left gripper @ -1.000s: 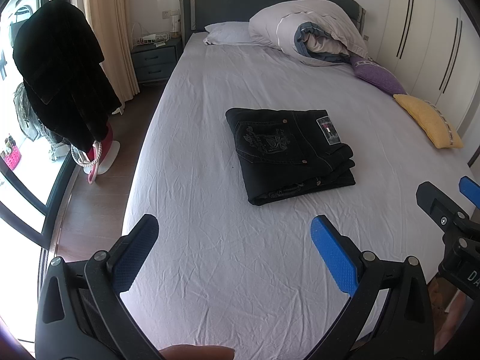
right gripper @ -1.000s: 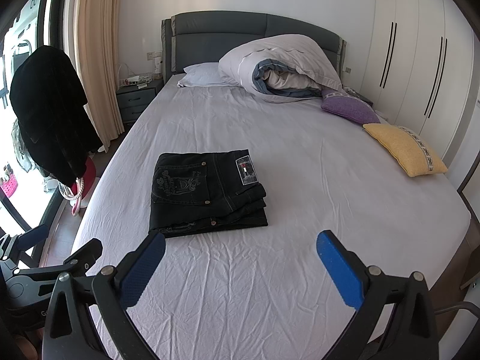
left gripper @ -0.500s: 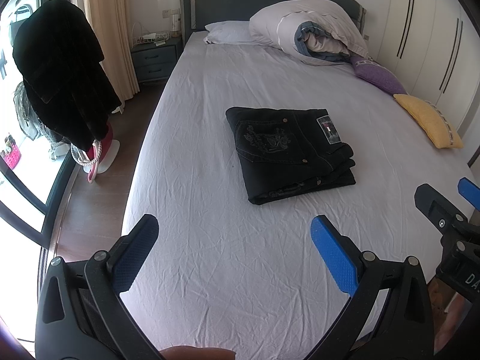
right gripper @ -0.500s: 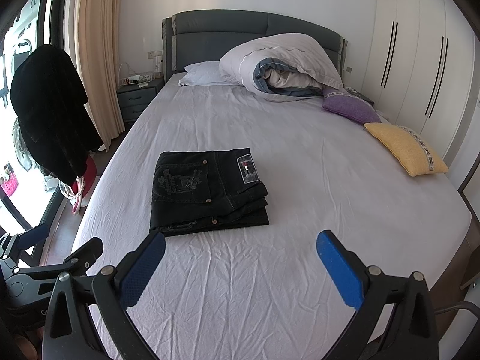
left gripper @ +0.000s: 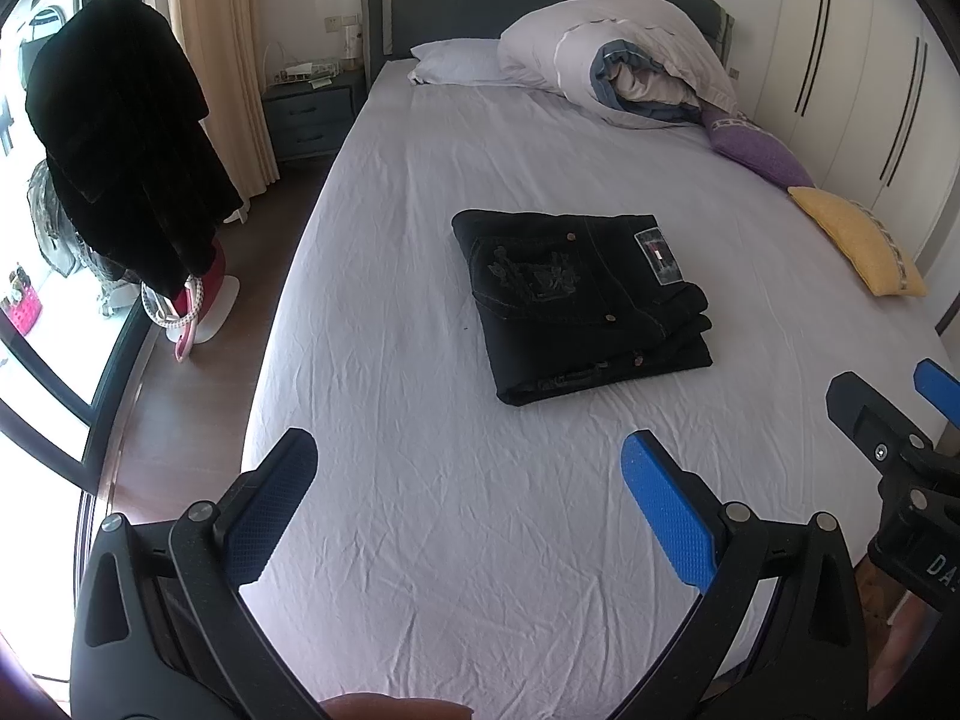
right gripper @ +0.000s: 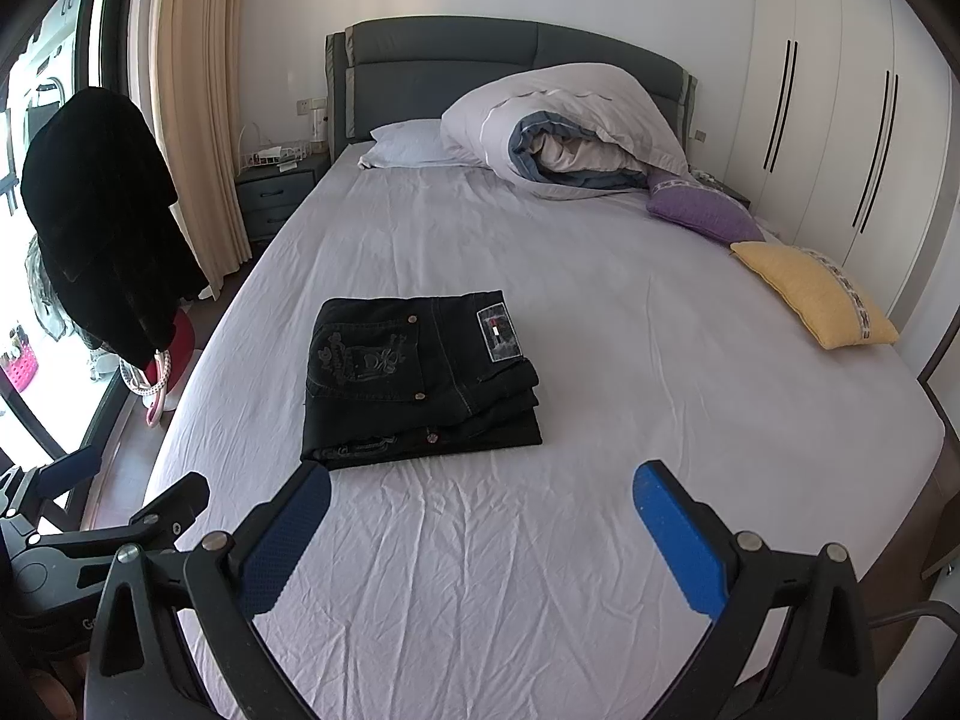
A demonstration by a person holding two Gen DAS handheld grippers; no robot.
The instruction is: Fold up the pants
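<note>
Blue-padded, the left gripper (left gripper: 468,498) and right gripper (right gripper: 480,528) both gape wide with nothing between their fingers, low in each frame over the wrinkled pale lavender bedsheet (right gripper: 480,588). The black jeans (right gripper: 414,384) lie folded mid-frame on the bed, waist patch (right gripper: 498,333) up, its print unreadable. Beyond, at right, lie a yellow cushion (right gripper: 816,300) and purple cushion (right gripper: 702,210); a rolled duvet (right gripper: 570,126) meets the grey headboard (right gripper: 450,72). A black coat (right gripper: 96,222) hangs at left.
</note>
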